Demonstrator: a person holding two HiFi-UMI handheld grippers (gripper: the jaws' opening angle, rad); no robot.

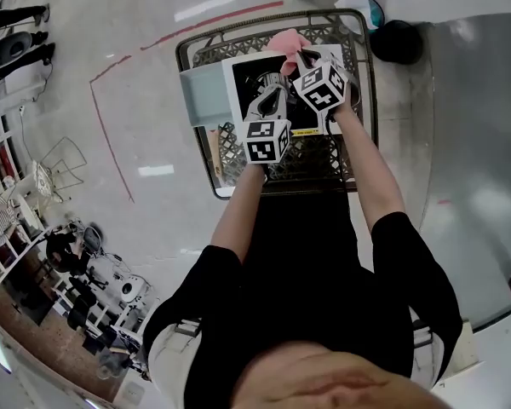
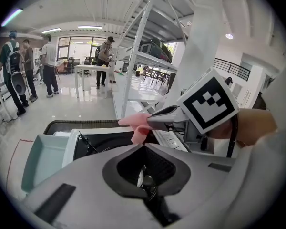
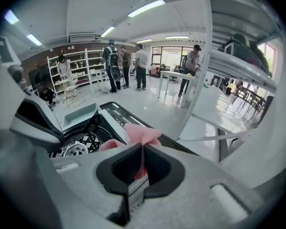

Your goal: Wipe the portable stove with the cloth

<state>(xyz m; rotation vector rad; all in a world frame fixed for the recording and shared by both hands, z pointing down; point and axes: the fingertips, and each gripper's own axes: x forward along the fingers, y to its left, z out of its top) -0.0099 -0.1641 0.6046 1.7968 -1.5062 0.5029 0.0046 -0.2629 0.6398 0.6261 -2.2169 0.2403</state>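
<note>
The portable stove [image 1: 238, 82], white with a black top, lies in a wire basket; its burner [image 3: 77, 148] shows in the right gripper view. My right gripper [image 1: 298, 55] is shut on the pink cloth [image 1: 285, 40] at the stove's far edge, and the cloth [image 3: 140, 133] bunches out past the closed jaws [image 3: 142, 148]. My left gripper [image 1: 276, 83] hovers over the stove top beside it, with its jaws closed [image 2: 143, 147] and nothing seen between them. From the left gripper view the right gripper [image 2: 150, 121] holds the cloth [image 2: 137, 126] just above the stove [image 2: 99, 144].
The wire basket [image 1: 360, 100] rings the stove, and a pale teal tray [image 1: 206, 95] lies at the stove's left side. A white shelving rack [image 2: 137, 56] rises beyond the basket. Several people [image 3: 115, 66] stand farther off. A dark round object [image 1: 396, 41] sits to the right.
</note>
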